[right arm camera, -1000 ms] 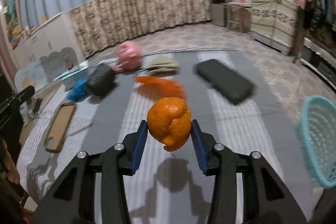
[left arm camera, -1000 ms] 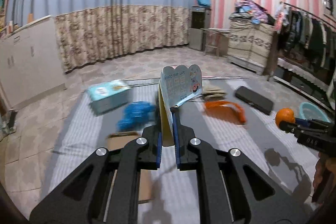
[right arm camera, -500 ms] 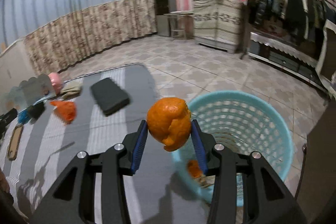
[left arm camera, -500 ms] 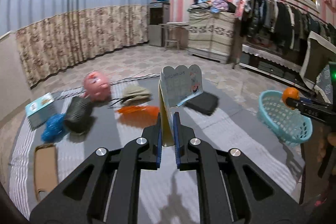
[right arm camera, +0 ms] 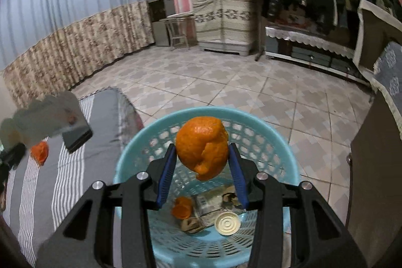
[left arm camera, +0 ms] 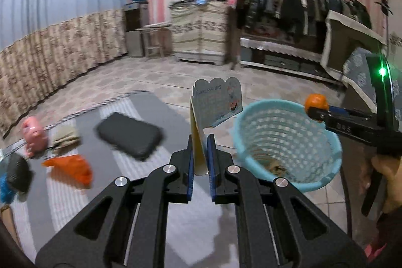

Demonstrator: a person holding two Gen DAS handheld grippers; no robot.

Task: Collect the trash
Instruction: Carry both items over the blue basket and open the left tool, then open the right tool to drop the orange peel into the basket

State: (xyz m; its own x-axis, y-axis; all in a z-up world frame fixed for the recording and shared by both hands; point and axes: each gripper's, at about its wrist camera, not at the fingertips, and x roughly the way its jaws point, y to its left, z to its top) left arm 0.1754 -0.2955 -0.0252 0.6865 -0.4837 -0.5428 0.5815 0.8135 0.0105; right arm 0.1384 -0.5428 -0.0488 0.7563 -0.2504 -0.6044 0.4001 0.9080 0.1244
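My right gripper (right arm camera: 201,162) is shut on an orange peel (right arm camera: 202,146) and hangs right over the light blue mesh basket (right arm camera: 271,128). Scraps and a round lid (right arm camera: 227,222) lie at the basket's bottom. My left gripper (left arm camera: 200,157) is shut on a flattened paper carton (left arm camera: 217,99) printed with a cartoon, upright between the blue pads. It sits just left of the basket (left arm camera: 324,177). The left wrist view also shows the right gripper (left arm camera: 317,113) with the peel (left arm camera: 315,101) above the basket's far rim, and a hand (left arm camera: 384,172) holding it.
On the grey striped mat (left arm camera: 176,122) lie a black case (left arm camera: 129,135), an orange bag (left arm camera: 71,165), a pink toy (left arm camera: 32,133), a beige cloth (left arm camera: 65,137) and a dark round thing (left arm camera: 17,172). Tiled floor, a clothes rack (left arm camera: 301,4) and a cabinet (left arm camera: 201,29) stand beyond.
Both grippers have swung right, away from the mat's items towards the basket. The peel now hangs over the basket's opening; the carton has come up beside it. Both grips are unchanged.
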